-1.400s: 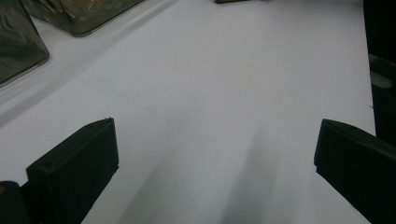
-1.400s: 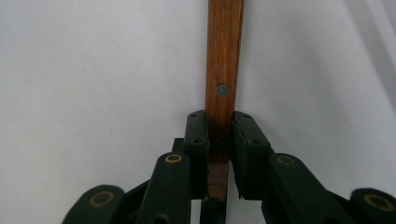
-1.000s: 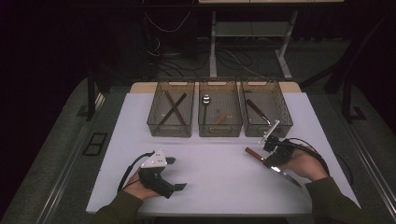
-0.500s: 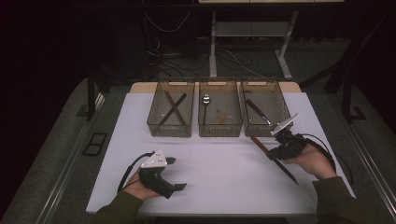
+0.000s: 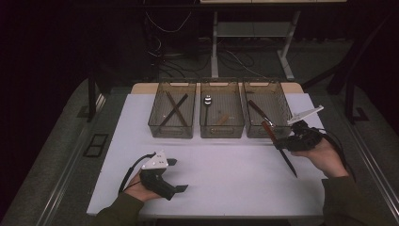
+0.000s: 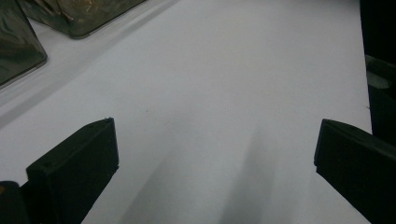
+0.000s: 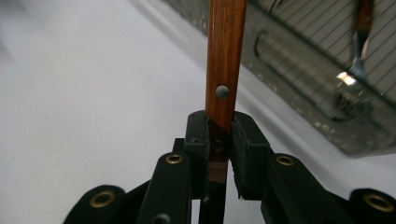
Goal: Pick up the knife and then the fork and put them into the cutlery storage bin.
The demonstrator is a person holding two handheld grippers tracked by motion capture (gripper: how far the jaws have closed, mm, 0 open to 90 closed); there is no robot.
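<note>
Nearest to us, our left claw (image 5: 178,175) rests low on the white surface (image 5: 226,174) at its near left, jaws spread wide with nothing but bare surface between them in the left gripper view. Across at the right, our right claw (image 5: 278,140) is clamped on a wooden-handled knife (image 5: 278,147); in the right gripper view the two pads (image 7: 247,140) press on either side of the riveted brown handle, which stands straight up from them. From the high view the knife hangs at a slant, handle end up near the front wall of the right bin (image 5: 266,109), dark blade pointing down and toward us over the surface; we cannot tell whether its tip touches. Beyond, three clear bins stand in a row at the far side: the left bin (image 5: 172,109) holds two crossed dark sticks (image 5: 173,109), the middle bin (image 5: 221,109) a spoon (image 5: 207,104) and a small wooden piece (image 5: 222,118), and the right bin another wooden-handled utensil (image 5: 258,112).
</note>
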